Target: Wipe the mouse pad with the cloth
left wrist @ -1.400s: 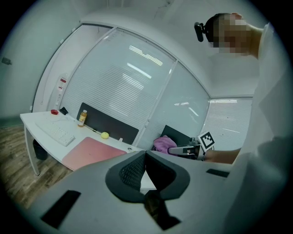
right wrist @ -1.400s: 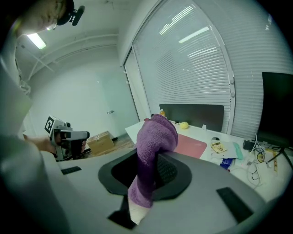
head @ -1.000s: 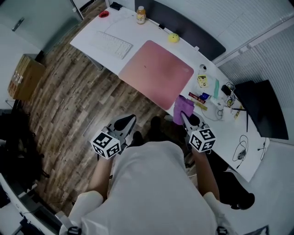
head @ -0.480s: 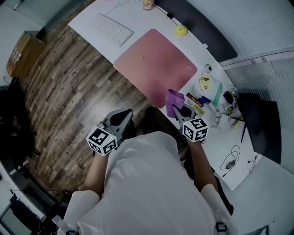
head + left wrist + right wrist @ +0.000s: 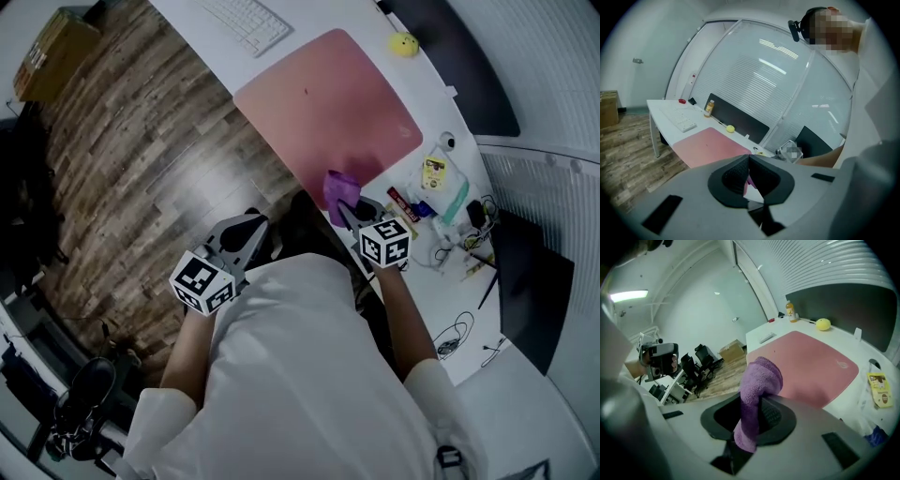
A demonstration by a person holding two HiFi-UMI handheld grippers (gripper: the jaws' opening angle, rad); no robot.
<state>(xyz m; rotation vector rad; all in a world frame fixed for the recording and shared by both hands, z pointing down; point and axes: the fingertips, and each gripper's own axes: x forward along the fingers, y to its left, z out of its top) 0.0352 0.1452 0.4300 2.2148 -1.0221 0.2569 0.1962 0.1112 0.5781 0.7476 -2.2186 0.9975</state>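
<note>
The left tongs (image 5: 246,231) hung clenched on nothing over the floor, short of the tabletop (image 5: 424,283). The pink mouse pad (image 5: 328,103) lay ahead of both. The right tongs (image 5: 351,208), clearly nearer, gripped the purple cloth (image 5: 341,186) at the pad's near corner.

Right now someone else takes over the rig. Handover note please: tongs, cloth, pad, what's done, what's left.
Left tongs: shut, empty, held off to the side of the pad.
Right tongs: shut on the cloth, which sticks up out of the jaws, at the near edge of the pad.
Pad: lying flat, nothing on it.
Done: cloth is in hand.
Left: bring the cloth down onto the pad and wipe across it. Contact can't be told yet.
</note>
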